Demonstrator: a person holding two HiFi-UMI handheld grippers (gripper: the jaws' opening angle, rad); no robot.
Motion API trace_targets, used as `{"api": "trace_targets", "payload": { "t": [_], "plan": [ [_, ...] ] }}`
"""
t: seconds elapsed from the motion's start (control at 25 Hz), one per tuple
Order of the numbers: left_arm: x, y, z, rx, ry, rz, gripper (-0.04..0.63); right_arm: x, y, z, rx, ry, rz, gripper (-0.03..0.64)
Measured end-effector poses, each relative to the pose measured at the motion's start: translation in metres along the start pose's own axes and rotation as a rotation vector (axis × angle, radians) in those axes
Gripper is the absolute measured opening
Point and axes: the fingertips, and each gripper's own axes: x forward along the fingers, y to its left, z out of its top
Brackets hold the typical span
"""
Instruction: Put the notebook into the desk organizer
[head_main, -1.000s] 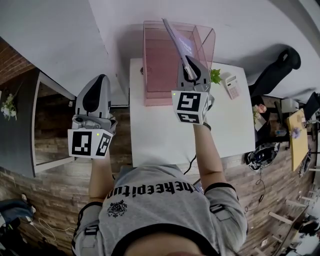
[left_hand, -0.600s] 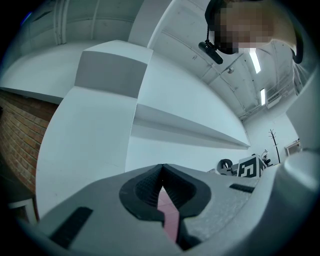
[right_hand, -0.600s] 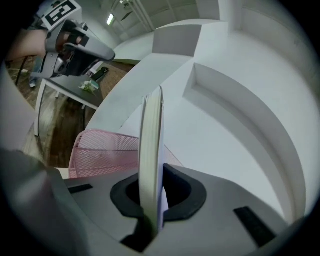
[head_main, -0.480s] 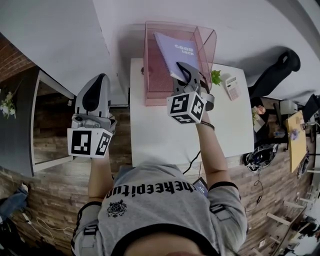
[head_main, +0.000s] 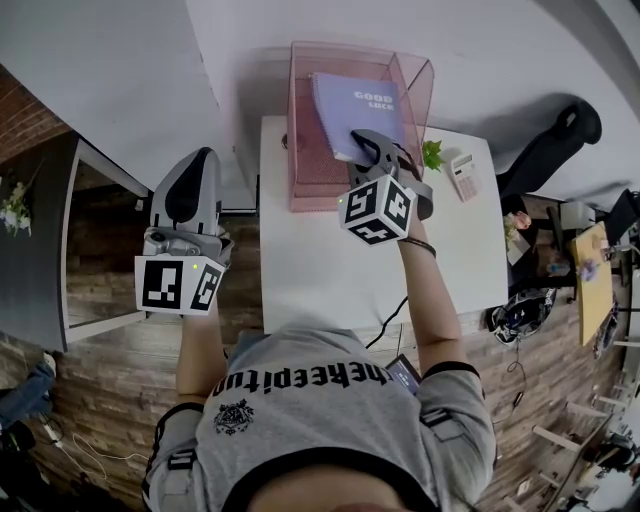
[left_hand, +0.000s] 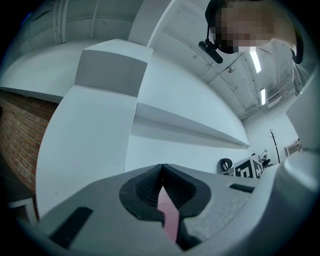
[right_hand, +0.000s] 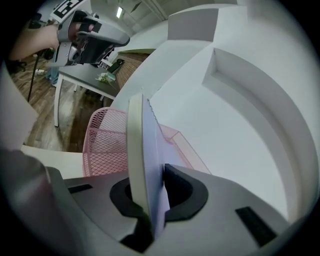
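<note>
The notebook (head_main: 358, 112), pinched by the right gripper (head_main: 368, 142), tilts into the pink desk organizer (head_main: 300, 195) at the table's (head_main: 320, 270) far edge; released askew, it could catch the mesh rim. The left gripper (head_main: 203, 160), jaws pressed together, hangs off the left edge.

Setting: office-type workspace. Evidence: white surface (head_main: 330, 270) against a white wall, carrying a pink mesh desk organizer (head_main: 305, 150), a calculator (head_main: 464, 174) and a small green plant (head_main: 431, 153); black office chair (head_main: 550, 140) alongside; dark desk (head_main: 30, 260) to the left; cluttered desk (head_main: 598, 270) to the right; wood-plank floor (head_main: 110, 400).
</note>
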Motion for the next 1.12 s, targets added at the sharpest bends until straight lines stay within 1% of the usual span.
{"api": "trace_targets", "payload": {
  "t": [0.28, 0.52, 0.8, 0.96, 1.12],
  "plan": [
    [-0.001, 0.001, -0.002, -0.002, -0.001, 0.004, 0.003, 0.0, 0.007, 0.0, 0.046, 0.018, 0.171, 0.066],
    [-0.002, 0.0, -0.001, -0.003, 0.003, 0.005, 0.003, -0.004, 0.016, 0.002, 0.086, 0.021, 0.325, 0.117],
    [-0.003, 0.0, -0.001, -0.004, 0.005, 0.005, 0.003, -0.011, 0.022, 0.003, 0.113, 0.008, 0.421, 0.172],
    [-0.004, -0.001, -0.003, -0.007, 0.006, 0.004, 0.003, -0.018, 0.028, 0.006, 0.152, -0.012, 0.496, 0.224],
    [-0.005, -0.003, -0.003, -0.009, 0.005, 0.002, 0.003, -0.025, 0.035, 0.009, 0.173, -0.03, 0.55, 0.244]
  ]
}}
